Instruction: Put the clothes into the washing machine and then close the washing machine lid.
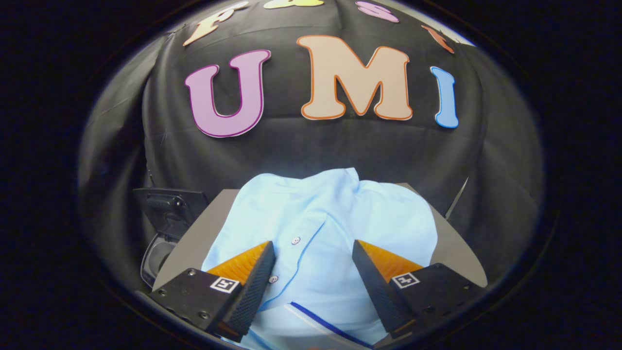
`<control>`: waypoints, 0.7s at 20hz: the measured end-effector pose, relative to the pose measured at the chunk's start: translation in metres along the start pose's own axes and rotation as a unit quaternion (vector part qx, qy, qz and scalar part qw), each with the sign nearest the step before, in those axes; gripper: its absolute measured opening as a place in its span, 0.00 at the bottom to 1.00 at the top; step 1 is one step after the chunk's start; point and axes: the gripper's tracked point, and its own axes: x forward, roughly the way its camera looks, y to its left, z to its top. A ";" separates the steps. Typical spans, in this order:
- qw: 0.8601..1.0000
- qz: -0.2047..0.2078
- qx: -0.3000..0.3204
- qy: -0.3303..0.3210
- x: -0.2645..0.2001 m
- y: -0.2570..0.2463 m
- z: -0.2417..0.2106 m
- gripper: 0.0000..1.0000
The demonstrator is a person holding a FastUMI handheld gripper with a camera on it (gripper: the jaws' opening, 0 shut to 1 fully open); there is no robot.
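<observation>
A light blue buttoned shirt (pixel 320 228) lies bunched on a grey table (pixel 452 248); its placket with buttons and a dark blue trim run between my fingers. My gripper (pixel 314 253) is open just above the shirt, one finger on each side of the placket, neither pressing on the cloth. To the left, beside the table and lower, sits a dark washing machine (pixel 158 253) with its lid (pixel 167 204) raised; part of the round opening shows.
The table's back corner (pixel 457 194) shows to the right of the shirt. Black cloth wall hangs close behind the table and machine. Bare strips of table lie on both sides of the shirt.
</observation>
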 end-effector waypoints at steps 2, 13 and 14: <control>1.000 0.000 0.000 0.000 0.000 0.000 0.000 0.98; 1.000 0.010 -0.007 -0.003 0.001 0.010 0.000 0.81; 1.000 0.014 -0.004 -0.002 0.002 0.014 -0.001 0.77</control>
